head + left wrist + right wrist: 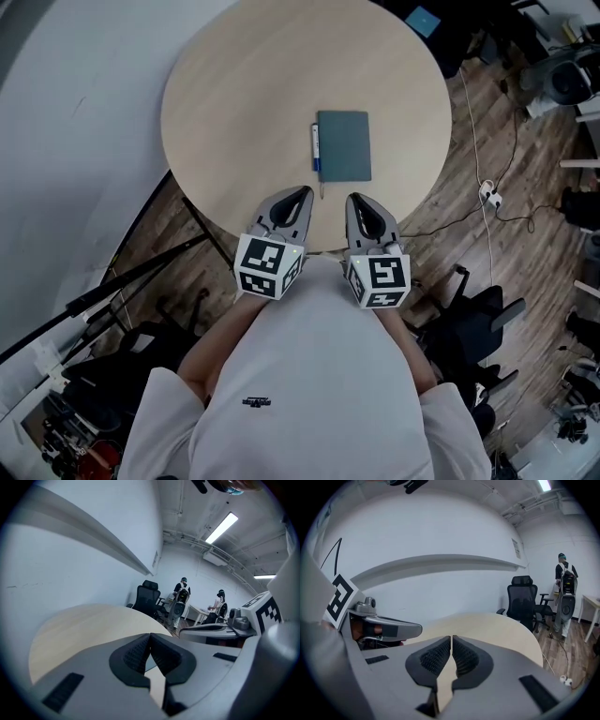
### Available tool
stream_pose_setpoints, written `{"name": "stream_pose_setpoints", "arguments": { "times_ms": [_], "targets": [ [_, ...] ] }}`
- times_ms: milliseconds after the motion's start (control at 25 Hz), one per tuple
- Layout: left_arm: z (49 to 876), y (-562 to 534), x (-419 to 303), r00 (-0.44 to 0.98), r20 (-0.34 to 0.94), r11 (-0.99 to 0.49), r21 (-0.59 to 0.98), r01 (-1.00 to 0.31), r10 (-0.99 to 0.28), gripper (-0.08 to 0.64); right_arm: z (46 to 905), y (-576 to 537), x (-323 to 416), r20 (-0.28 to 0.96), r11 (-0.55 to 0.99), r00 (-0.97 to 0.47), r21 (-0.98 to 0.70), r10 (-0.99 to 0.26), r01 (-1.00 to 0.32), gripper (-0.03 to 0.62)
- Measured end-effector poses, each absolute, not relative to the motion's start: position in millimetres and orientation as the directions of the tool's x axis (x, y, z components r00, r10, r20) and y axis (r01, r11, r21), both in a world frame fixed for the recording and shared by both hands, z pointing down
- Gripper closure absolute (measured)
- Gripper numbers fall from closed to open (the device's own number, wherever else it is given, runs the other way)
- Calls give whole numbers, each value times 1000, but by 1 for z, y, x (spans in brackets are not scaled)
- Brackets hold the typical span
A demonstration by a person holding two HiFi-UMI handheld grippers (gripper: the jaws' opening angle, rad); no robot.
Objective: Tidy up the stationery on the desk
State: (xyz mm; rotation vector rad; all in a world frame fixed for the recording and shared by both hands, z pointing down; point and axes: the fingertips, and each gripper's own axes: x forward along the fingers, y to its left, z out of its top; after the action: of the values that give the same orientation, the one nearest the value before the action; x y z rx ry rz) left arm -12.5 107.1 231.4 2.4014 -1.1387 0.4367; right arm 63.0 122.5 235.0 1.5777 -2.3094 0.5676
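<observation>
A grey-green notebook [344,144] lies flat on the round wooden table [234,103], a little right of its middle. A blue and white pen [316,153] lies alongside the notebook's left edge, touching or nearly touching it. My left gripper [304,193] hovers at the table's near edge, just below the pen, shut and holding nothing; its pads meet in the left gripper view [150,641]. My right gripper [355,199] sits beside it, below the notebook, also shut and holding nothing [451,644]. Neither gripper touches the stationery.
Black tripod legs [141,267] stand to the left of the table. A white cable and power strip [489,195] lie on the wooden floor to the right. A black office chair [524,599] stands beyond the table, with people [180,599] further back.
</observation>
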Motion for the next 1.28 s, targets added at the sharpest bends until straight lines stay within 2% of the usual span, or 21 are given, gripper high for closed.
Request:
{"name": "stream_pose_setpoints", "arguments": {
  "times_ms": [200,1280],
  "targets": [
    [226,117,3,633,454,-606,227,-762,-627,540,225,124,63,415,314,-355,-165,-838,-935,551],
    [233,118,37,596,458,-563,223,-796,-660,540,229,116,87,419,387,-411,-146,-810,-910,554]
  ]
}}
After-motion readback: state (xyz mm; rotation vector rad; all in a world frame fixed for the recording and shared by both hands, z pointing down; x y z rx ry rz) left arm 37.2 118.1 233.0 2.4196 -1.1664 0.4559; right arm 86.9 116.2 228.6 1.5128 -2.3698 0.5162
